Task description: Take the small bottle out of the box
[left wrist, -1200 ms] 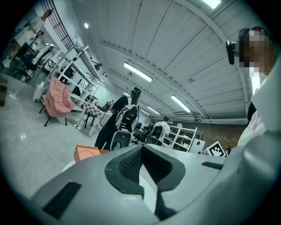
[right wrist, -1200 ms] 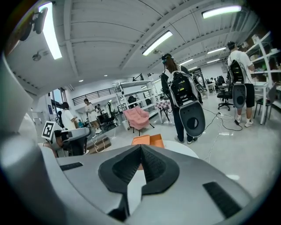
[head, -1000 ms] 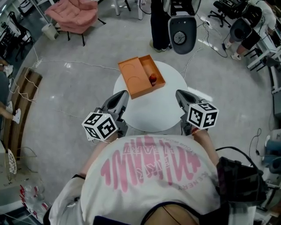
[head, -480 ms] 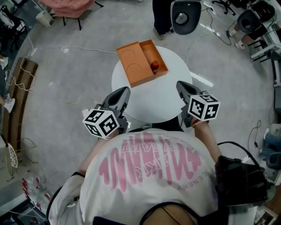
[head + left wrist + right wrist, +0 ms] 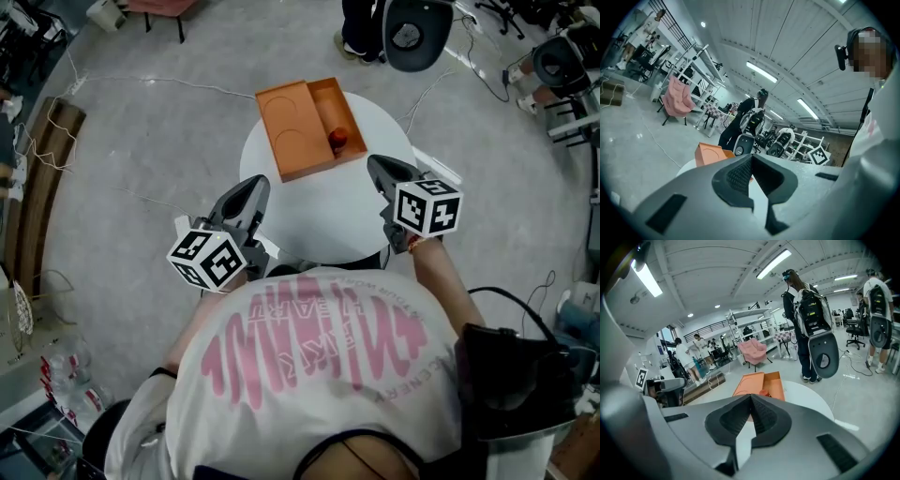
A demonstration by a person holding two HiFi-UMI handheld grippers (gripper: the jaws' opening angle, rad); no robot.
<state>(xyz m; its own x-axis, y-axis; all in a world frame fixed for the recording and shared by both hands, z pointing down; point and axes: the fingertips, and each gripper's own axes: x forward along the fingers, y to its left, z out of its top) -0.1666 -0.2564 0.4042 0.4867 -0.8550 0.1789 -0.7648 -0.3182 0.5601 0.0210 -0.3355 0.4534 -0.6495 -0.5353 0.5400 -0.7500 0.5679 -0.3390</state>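
An orange box (image 5: 302, 141) lies open at the far edge of the round white table (image 5: 328, 206); its lid part with a round recess is on the left. A small red bottle (image 5: 337, 139) sits in the right compartment. The box (image 5: 759, 384) and the bottle's cap (image 5: 763, 392) show beyond the right jaws. My left gripper (image 5: 251, 192) hovers at the table's near left edge, shut and empty. At the near right of the table my right gripper (image 5: 382, 172) is also shut, holding nothing. Both point toward the box (image 5: 708, 154).
A person with a backpack (image 5: 808, 310) stands beyond the table next to an office chair (image 5: 412, 33). A pink armchair (image 5: 753, 352) is farther off, and cables (image 5: 159, 84) trail over the grey floor. Wooden planks (image 5: 37, 197) lie at the left.
The view has shifted so the table and box sit higher in the head view. The right gripper has moved forward over the table edge toward the box; the left has barely moved.
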